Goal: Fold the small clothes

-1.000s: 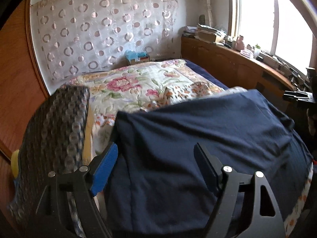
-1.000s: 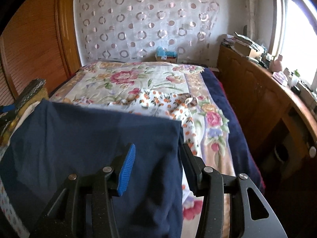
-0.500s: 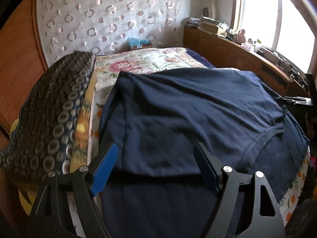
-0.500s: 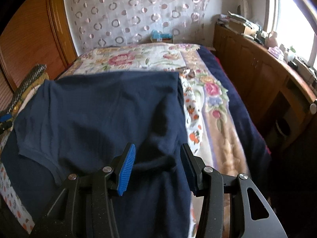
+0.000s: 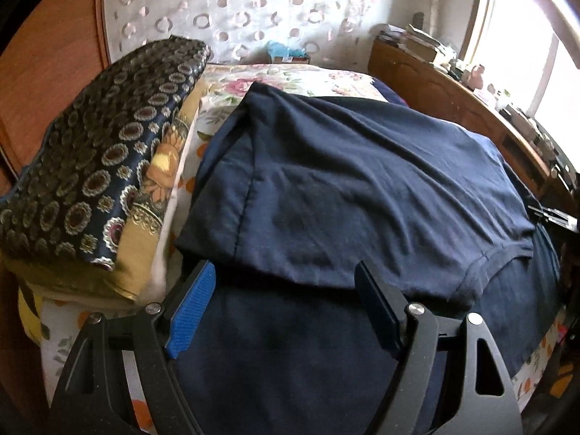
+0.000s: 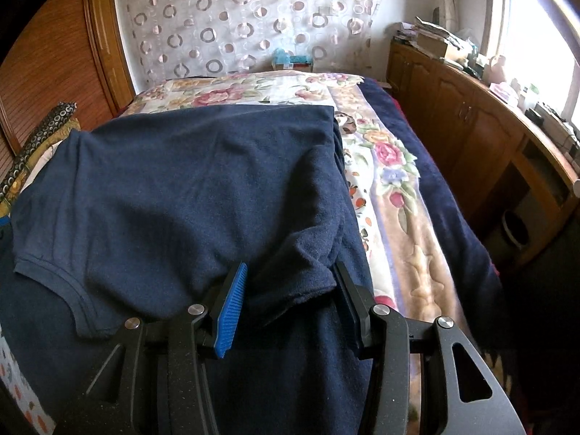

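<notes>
A navy blue T-shirt (image 5: pixel 362 188) lies spread over the bed, folded over on itself; it also shows in the right wrist view (image 6: pixel 188 181). My left gripper (image 5: pixel 286 290) is open, its jaws wide apart over the near edge of the folded layer by the left sleeve. My right gripper (image 6: pixel 290 282) is open, with a bunched sleeve (image 6: pixel 301 275) of the shirt lying loose between its jaws. The neckline (image 6: pixel 69 282) sits at the near left in the right wrist view.
The bed has a floral cover (image 6: pixel 391 159). A stack of patterned pillows (image 5: pixel 94 166) lies at the left. A wooden cabinet (image 6: pixel 471 123) with clutter runs along the right under the window. A tissue box (image 6: pixel 290 59) stands at the bed's head.
The shirt was held up by both grippers, then laid down folded onto the bed. Both grippers have let go of it and lowered toward its near edge.
</notes>
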`<state>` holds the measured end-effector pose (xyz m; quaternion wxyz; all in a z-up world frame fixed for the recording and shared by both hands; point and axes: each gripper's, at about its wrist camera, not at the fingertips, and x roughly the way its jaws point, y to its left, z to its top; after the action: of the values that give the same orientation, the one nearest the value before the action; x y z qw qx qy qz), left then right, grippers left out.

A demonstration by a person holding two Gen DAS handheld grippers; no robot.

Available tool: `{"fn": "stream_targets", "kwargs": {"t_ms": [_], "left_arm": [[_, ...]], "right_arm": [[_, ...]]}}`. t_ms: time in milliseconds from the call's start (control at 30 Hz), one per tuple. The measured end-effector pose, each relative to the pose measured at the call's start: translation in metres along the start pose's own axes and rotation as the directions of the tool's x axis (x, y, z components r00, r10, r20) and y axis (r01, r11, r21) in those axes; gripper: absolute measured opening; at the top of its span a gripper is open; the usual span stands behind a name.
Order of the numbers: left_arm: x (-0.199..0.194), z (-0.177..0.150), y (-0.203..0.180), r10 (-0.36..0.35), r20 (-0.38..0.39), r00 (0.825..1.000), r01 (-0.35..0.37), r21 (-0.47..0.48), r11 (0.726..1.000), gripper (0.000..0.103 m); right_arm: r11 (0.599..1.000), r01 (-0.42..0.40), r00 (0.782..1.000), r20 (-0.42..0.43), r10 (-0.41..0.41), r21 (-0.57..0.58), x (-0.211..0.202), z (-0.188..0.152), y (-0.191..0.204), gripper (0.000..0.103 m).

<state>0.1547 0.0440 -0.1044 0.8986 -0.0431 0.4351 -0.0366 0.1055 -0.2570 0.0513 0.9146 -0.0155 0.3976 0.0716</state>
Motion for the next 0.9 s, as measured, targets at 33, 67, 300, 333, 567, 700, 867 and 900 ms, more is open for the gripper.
{"fn": "stream_targets", "kwargs": {"t_ms": [33,67,300,333,567,700,867,900], "left_arm": [[0.002,0.000,-0.001,0.004,-0.004,1.000,-0.004,-0.001,1.000,0.080],[0.003,0.001,-0.001,0.006,-0.006,1.000,-0.006,-0.002,1.000,0.080],[0.011,0.011,-0.002,0.037,-0.005,0.999,-0.038,-0.022,0.999,0.080],[0.011,0.013,-0.002,0.043,0.002,0.999,-0.043,-0.023,0.999,0.080],[0.014,0.016,0.006,0.080,0.027,0.996,-0.079,-0.040,0.996,0.059],[0.012,0.015,0.012,0.114,0.027,0.993,-0.113,-0.034,0.993,0.034],[0.005,0.009,0.018,0.104,0.026,0.994,-0.104,-0.023,0.994,0.019],[0.005,0.008,0.018,0.100,0.028,0.995,-0.099,-0.019,0.995,0.015]], "right_arm": [[1.000,0.001,1.000,0.002,-0.001,0.000,0.001,-0.010,0.002,0.049],[1.000,0.001,1.000,0.003,-0.001,0.000,0.001,-0.010,0.002,0.049],[1.000,0.001,1.000,0.004,-0.001,-0.001,0.002,-0.012,0.001,0.049],[1.000,0.001,1.000,0.004,-0.001,-0.001,0.002,-0.012,0.001,0.049],[1.000,0.002,1.000,0.005,-0.002,-0.001,0.003,-0.014,0.002,0.049],[1.000,0.005,1.000,0.004,-0.004,-0.005,0.003,-0.014,0.002,0.049],[0.999,0.015,1.000,0.019,-0.014,-0.037,-0.001,-0.014,0.007,0.028],[0.999,0.006,1.000,0.023,-0.005,-0.045,-0.003,-0.014,0.008,0.021]]}}
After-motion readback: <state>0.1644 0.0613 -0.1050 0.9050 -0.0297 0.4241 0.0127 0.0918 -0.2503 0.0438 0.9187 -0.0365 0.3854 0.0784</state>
